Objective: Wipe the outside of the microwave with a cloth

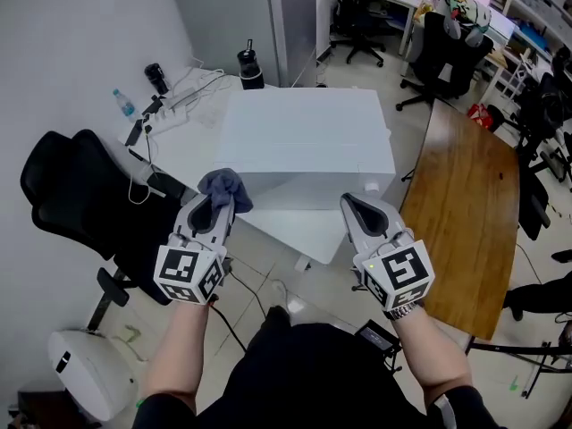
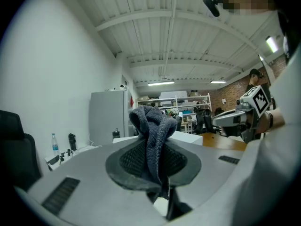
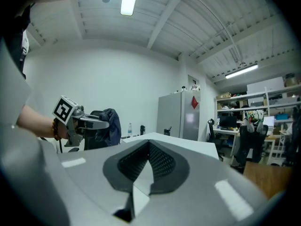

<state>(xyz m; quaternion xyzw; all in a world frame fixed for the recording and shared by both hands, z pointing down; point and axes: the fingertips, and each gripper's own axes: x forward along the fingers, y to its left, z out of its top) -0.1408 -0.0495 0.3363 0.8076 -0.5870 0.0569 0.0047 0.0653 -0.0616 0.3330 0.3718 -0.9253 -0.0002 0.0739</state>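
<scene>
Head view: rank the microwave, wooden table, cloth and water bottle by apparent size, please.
1. microwave and wooden table: they look about alike, too close to rank.
2. cloth: far smaller, though its nearness to the camera inflates it.
3. water bottle: smallest, and farther off.

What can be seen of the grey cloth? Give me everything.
The cloth is dark blue-grey with a looped, terry-like weave, and it looks soft and crumpled. The left gripper is shut on it. The jaws pinch a fold, a bunched lump stands beyond their tips, and a short tail hangs below. It is held in the air by the near left corner of the white microwave, and no contact between them shows. Only the gripper touches it.
</scene>
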